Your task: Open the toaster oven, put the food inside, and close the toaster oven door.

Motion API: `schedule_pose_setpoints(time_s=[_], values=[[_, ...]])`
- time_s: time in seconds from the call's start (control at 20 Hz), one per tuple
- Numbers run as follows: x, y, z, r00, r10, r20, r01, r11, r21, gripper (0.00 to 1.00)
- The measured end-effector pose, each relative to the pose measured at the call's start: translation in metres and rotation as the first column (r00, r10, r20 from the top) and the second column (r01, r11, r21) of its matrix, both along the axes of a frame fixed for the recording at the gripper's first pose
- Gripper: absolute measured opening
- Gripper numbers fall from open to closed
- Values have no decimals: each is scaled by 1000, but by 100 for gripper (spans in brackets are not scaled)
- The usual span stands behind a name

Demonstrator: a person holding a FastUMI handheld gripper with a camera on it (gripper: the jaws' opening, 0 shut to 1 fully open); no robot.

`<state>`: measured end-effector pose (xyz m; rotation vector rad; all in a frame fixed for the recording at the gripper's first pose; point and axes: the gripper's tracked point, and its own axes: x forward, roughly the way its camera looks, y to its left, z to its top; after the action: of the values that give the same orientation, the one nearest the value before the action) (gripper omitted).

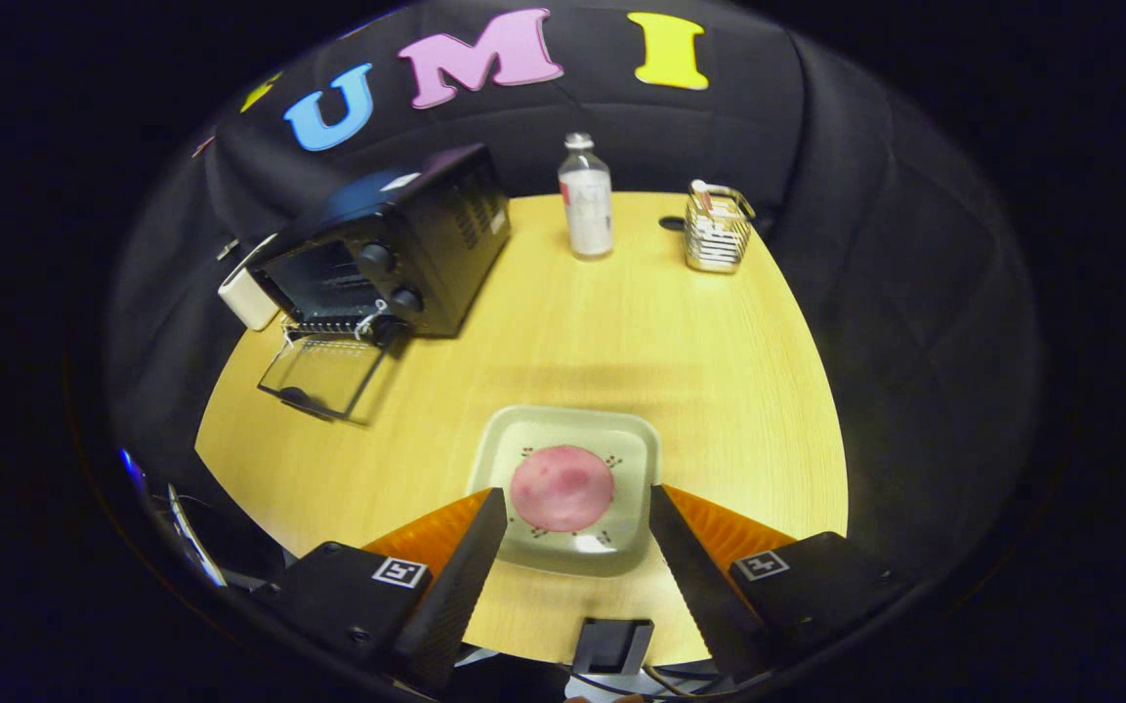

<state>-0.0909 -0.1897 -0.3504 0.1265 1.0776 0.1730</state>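
The round wooden tabletop (pixel 563 342) carries everything here, and the job on it now looks to be the pick-up of the food, since the toaster oven (pixel 396 244) at the far left already stands with its glass door (pixel 320 376) dropped flat toward the viewer and its wire rack showing in the mouth. That open door lies low over the wood, so any carry toward the cavity should, in my judgement, come in above the door and not across its edge. Closer in, the pale square plate (pixel 621 439) sits just ahead of the tool (pixel 577 500), with the pink round food (pixel 563 487) lying on its middle. The tool is released: its two fingers stand spread wide, one to each side of the food and over the plate's near corners, touching nothing that I can make out. To do this well, I would lower straight down until the fingertips reach the food's flanks, keep it centred in the gap, and close gently, because the piece looks soft and flat and could tear or slide on the smooth plate. Lifting level should keep the plate from being dragged along. Well beyond, a clear bottle (pixel 587 200) and a small wire basket (pixel 717 229) stand near the back rim, apart from the path to the oven.
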Motion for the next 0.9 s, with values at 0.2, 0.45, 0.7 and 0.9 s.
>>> schedule_pose_setpoints(time_s=[0.2, 0.45, 0.7, 0.9], values=[[5, -19, -34, 993, 8, -119, -5, 1000, 25, 98], [10, -28, -72, 965, -10, -261, 15, 1000, 20, 97], [17, -33, -84, 946, -38, -322, 34, 999, -19, 78], [18, -38, -83, 946, -7, -324, -14, 998, -64, 41]])
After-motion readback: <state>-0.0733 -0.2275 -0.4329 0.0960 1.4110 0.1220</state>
